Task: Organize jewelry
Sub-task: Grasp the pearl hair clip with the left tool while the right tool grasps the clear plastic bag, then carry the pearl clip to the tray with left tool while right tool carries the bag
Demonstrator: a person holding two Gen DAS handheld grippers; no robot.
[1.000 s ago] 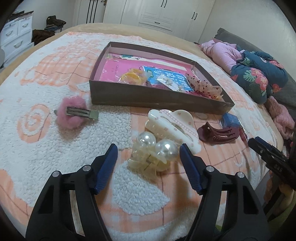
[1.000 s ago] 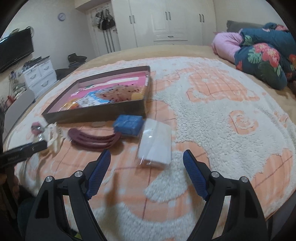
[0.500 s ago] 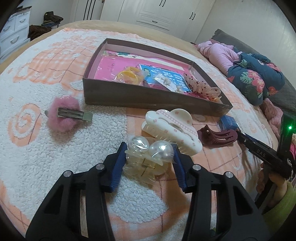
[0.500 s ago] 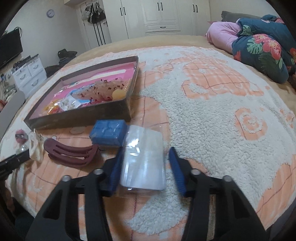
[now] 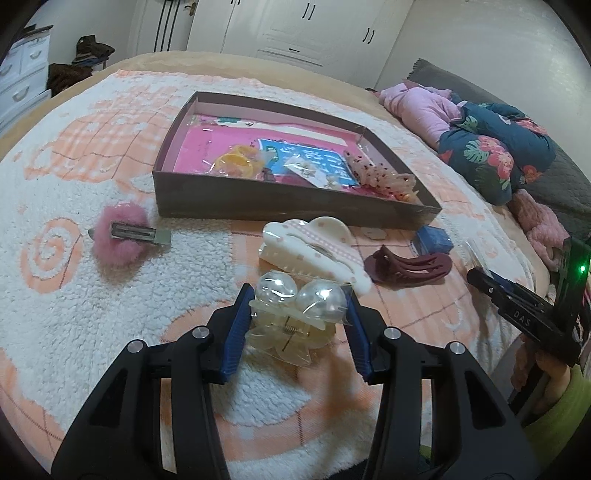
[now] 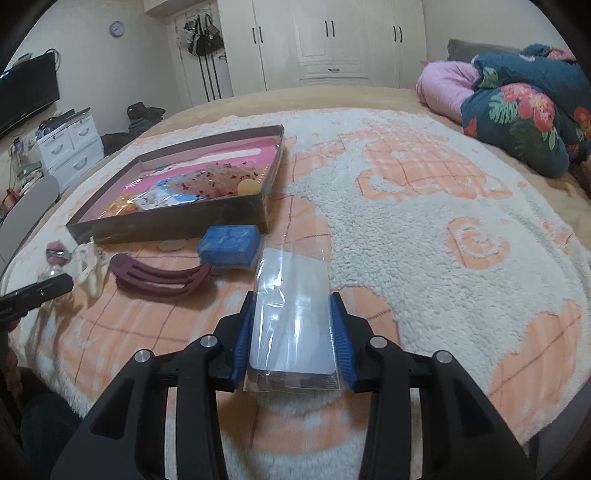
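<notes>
Fleecy cream-and-peach bedspread (image 6: 424,229) under everything. Shallow brown cardboard tray with pink lining (image 5: 295,205) at centre, already holding yellow rings, a blue card and a speckled clip.

Still loose in front of the tray: white polka-dot claw clip (image 5: 314,247), maroon plastic banana clip (image 5: 408,267), pink fluffy pompom clip with metal bar (image 5: 120,240), small blue box (image 6: 229,242).

Just changed: both sets of jaws wide apart a second ago, now closed in. Left gripper (image 5: 293,325) clamped on clear claw clip with two large pearl beads (image 5: 295,317), blue pads pressing both sides of it. Right gripper (image 6: 291,336) clamped on flat clear plastic packet (image 6: 293,314), pads tight on its long edges, front end of packet sticking out ahead. Both items still low at the bedspread, near the tray's front wall, not in it; lifted or not, cannot tell.

Meaning for task: two grasps secured at once; next likely a carry over the tray wall and a release inside. Packet slippery and floppy, could slide out.

View differences: only the left wrist view shows the pearl clip in detail and the person's green sleeve (image 5: 557,402). Only the right wrist view shows the packet properly, plus wall clock (image 6: 117,28) and TV (image 6: 27,94).
</notes>
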